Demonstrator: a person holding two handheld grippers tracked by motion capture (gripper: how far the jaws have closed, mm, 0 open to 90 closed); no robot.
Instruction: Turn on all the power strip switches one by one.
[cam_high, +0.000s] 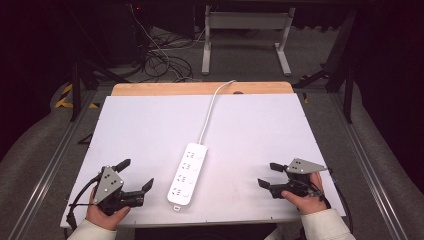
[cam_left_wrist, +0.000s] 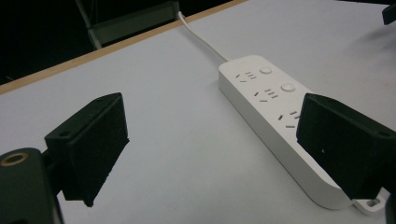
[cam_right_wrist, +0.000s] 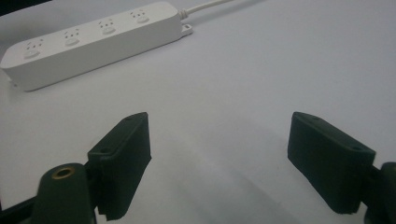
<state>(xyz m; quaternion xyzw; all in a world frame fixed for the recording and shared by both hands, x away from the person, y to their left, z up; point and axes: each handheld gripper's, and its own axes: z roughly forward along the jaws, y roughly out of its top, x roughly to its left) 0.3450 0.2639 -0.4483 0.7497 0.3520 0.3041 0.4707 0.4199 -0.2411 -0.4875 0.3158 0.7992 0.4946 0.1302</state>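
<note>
A white power strip (cam_high: 187, 173) is laid lengthwise near the middle of the white table (cam_high: 250, 125), its near end close to the near edge and its cord (cam_high: 210, 111) led away over the far edge. The left gripper (cam_high: 136, 176) is held at the near left corner and the right gripper (cam_high: 268, 175) at the near right, each with jaws spread wide and nothing between them. Bare tabletop is left between each gripper and the strip, and across the whole far half.

power strip (cam_high: 186, 174) lies on the table (cam_high: 260, 135) between both claws, apparently untouched.
</note>
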